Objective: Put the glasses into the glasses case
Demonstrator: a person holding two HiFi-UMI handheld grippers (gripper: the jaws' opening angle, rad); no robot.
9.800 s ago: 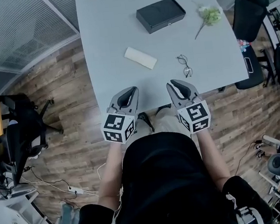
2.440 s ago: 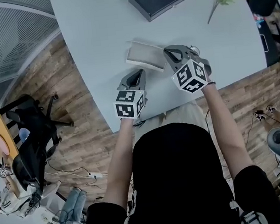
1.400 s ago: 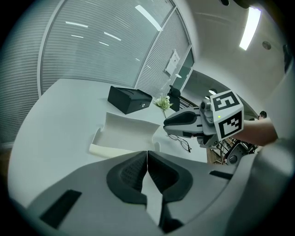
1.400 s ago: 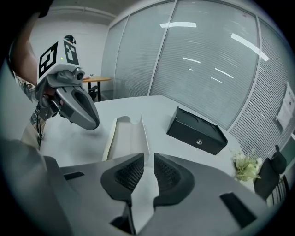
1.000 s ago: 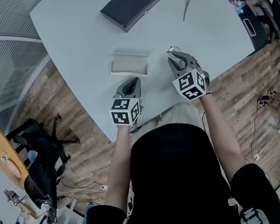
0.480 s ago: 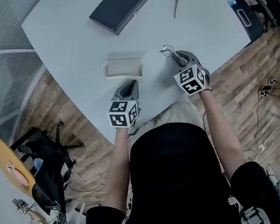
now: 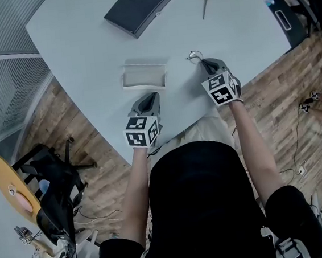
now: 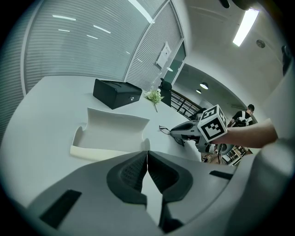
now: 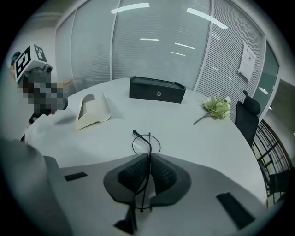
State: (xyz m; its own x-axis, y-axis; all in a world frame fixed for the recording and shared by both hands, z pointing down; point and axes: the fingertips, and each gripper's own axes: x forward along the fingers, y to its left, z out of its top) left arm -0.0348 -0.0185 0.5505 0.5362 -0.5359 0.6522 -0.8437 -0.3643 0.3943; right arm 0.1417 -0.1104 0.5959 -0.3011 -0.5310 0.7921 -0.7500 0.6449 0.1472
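To your left, the left gripper (image 8: 147, 156) has its jaws pressed together on nothing. Its tips sit just short of the near wall of the open cream glasses case (image 8: 113, 131), which lies hollow side up on the grey table (image 7: 83, 42). Nothing pins that case down, and it looks light. If the glasses come in at an angle and catch a wall, I'd expect the case to slide or tip rather than take them. You could steady it with that free gripper.

Further right, the glasses (image 9: 150, 144) are down at the table, well apart from the case. 1 round lens shows just past the tips of the right gripper (image 9: 149, 162). Its jaws are closing, and the thin wire frame stands edge-on between the 2 pads.

- **Bending:** a hard squeeze on wire that fine could bend it.
- **Pivoting:** a hold on a single strand lets the glasses swing or pivot as you lift, so they may hang crooked over the case.
- **Snagging:** 1 temple end juts out to the left of the lens, and it is the likeliest part to snag the case wall.
- **Scuffing:** lift clear before you travel, or the lens may drag and scuff on the table.
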